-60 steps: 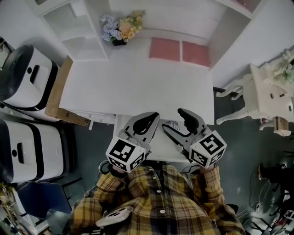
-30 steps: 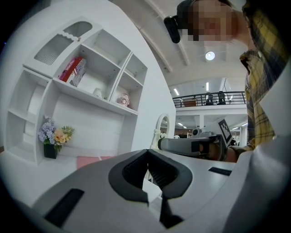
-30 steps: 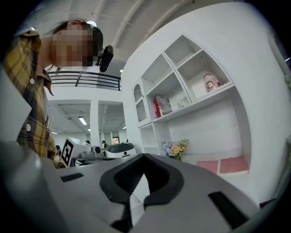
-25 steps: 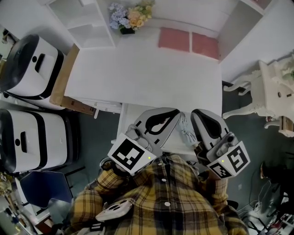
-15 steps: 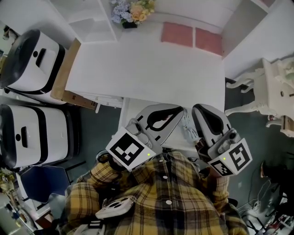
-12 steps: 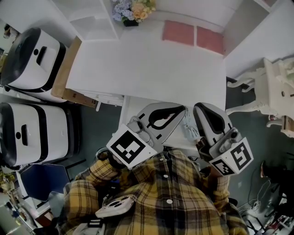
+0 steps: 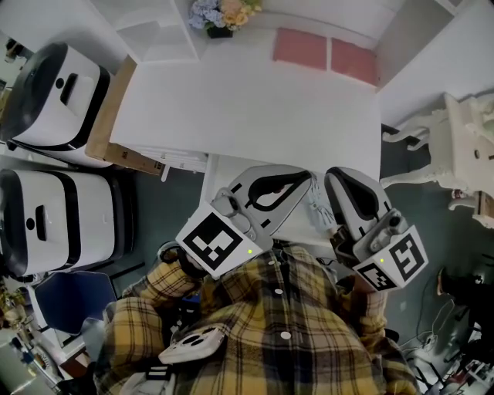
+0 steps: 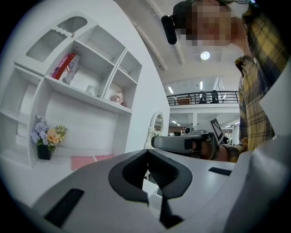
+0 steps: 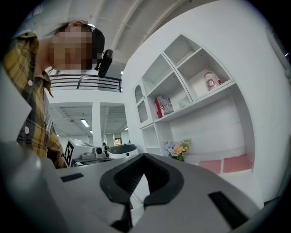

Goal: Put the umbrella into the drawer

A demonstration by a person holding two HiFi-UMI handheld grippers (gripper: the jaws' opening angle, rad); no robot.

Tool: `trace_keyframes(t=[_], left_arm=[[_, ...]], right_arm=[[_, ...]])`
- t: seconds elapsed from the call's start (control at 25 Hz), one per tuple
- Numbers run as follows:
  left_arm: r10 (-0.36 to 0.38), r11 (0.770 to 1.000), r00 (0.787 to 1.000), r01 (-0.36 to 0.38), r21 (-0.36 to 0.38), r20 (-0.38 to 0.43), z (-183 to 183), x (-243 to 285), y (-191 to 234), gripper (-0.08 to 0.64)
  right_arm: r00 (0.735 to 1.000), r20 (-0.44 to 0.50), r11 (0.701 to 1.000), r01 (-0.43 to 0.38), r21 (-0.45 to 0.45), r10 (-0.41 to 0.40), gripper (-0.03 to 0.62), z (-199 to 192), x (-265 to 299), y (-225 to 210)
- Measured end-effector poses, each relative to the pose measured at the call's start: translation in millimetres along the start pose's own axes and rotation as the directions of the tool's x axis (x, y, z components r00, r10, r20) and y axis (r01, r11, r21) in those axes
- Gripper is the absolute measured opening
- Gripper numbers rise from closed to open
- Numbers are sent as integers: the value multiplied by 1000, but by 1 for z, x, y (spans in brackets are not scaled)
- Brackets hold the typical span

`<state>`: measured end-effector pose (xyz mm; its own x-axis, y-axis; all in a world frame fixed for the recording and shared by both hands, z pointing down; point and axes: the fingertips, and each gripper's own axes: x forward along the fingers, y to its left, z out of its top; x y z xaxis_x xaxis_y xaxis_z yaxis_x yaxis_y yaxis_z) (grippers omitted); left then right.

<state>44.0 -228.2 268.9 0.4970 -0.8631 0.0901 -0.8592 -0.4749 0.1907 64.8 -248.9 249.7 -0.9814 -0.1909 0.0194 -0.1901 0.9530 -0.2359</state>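
White and pulled out, the drawer (image 7: 214, 176) seems to hold the umbrella (image 7: 316, 214); above it our left gripper (image 7: 297, 179) and right gripper (image 7: 343, 181) have jaws closed on nothing, so we judge pushing it shut comes next.

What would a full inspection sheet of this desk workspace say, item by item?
Surface: white desk, bare in the middle.
Job's things: drawer open under the desk's front edge; pale patterned thing in it, likely the umbrella.
Clutter: flowers and two pink mats along the back.
Grippers: left hand-held gripper and right hand-held gripper both shut, holding nothing, over the drawer.
Cables: thin leads on the floor, lower right.
Surroundings: two white-and-black machines at left; white ornate furniture at right.
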Motion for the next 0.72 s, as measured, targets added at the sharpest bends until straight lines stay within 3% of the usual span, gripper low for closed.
trace_keyframes(t=[0.72], left_arm=[[-43,998,998,44,37,-40,-5,8,1,18]], right_arm=[[1000,5,1000,24,-3,-24,15,3,-4,-7]])
